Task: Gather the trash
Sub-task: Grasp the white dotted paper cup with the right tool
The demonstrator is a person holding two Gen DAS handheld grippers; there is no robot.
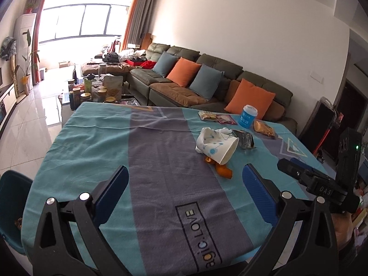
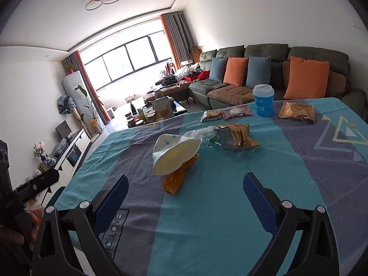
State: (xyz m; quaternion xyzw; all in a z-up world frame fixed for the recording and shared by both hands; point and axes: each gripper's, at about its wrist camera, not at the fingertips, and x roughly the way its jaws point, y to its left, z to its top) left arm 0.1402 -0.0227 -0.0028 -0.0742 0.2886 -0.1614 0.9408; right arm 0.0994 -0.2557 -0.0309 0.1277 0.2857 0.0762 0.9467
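A crushed white paper cup (image 1: 217,146) (image 2: 176,156) lies on its side on the table, over orange peel (image 1: 224,172) (image 2: 177,179). Behind it lie crumpled white tissue (image 1: 224,130) (image 2: 199,132) and a torn foil wrapper (image 1: 245,139) (image 2: 237,136). My left gripper (image 1: 185,181) is open and empty, hovering over the tablecloth short of the cup. My right gripper (image 2: 185,187) is open and empty, just short of the peel. A dark teal bin (image 1: 12,209) stands at the table's left edge.
The table (image 1: 103,138) (image 2: 230,207) wears a teal and purple cloth. At its far side stand a blue cup with white lid (image 1: 248,116) (image 2: 263,100), sealed snack packets (image 1: 215,116) (image 2: 226,112) and a gold packet (image 1: 264,127) (image 2: 296,111). A sofa (image 1: 207,80) lies beyond.
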